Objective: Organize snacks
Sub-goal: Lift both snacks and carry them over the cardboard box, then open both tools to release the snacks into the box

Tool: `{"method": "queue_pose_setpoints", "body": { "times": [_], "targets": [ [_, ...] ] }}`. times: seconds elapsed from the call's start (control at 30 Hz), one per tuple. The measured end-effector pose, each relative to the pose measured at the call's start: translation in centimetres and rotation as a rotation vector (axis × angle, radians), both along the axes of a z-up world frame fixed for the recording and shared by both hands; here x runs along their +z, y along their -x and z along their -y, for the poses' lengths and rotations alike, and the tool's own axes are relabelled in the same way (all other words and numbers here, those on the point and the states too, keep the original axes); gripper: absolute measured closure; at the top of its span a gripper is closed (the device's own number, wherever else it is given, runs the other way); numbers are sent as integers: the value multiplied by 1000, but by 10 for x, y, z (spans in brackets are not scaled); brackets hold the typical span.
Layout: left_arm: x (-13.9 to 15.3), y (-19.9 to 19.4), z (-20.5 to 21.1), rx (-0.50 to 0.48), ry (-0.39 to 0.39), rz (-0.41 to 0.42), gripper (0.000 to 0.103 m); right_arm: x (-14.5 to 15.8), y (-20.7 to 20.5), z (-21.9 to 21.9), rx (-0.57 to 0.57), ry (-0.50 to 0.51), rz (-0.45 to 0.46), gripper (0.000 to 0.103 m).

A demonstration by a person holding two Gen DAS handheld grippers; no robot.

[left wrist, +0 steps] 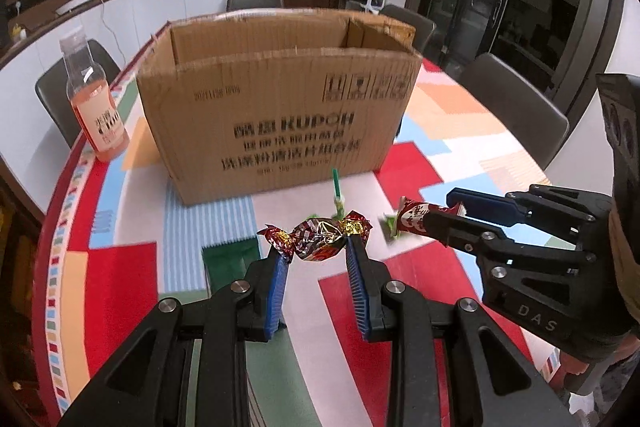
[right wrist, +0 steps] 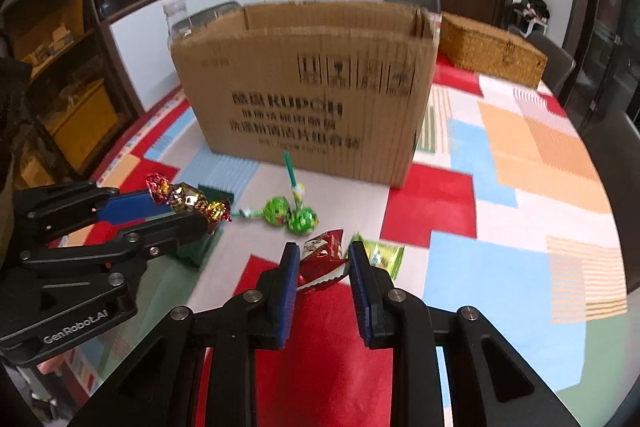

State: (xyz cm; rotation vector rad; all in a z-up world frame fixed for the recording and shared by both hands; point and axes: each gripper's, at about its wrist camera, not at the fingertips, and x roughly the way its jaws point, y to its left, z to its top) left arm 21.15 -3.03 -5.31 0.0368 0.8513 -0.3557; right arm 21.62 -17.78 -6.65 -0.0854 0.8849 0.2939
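My left gripper (left wrist: 316, 247) is shut on a shiny red-and-gold wrapped candy (left wrist: 318, 237), held above the table; it also shows in the right wrist view (right wrist: 186, 199). My right gripper (right wrist: 324, 259) is shut on a red snack packet (right wrist: 322, 255), seen from the left wrist view as well (left wrist: 412, 219). An open cardboard box (left wrist: 276, 107) stands behind both grippers, also in the right wrist view (right wrist: 308, 87). Two green lollipops (right wrist: 290, 215) and a green packet (right wrist: 384, 253) lie on the table between the grippers and the box.
A bottle of pink drink (left wrist: 96, 107) stands left of the box. A wicker basket (right wrist: 492, 49) sits at the back right. The table has a colourful patchwork cloth (right wrist: 500, 167). Dark chairs (left wrist: 516, 115) ring the table.
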Motion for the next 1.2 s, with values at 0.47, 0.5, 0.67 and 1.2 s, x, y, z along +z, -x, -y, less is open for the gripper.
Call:
{"method": "queue_pose_setpoints", "body": {
  "times": [0.47, 0.5, 0.67, 1.2],
  "targets": [
    [79, -17, -8, 38, 25, 189, 74, 81, -7, 0, -14, -29, 220, 77],
    [85, -20, -8, 41, 25, 200, 74, 88, -10, 0, -13, -32, 237, 77],
    [105, -35, -12, 60, 17, 241, 74, 111, -26, -3, -7, -30, 294, 77],
    [102, -108, -22, 99, -31, 211, 74, 126, -98, -15, -8, -34, 307, 77]
  ]
}}
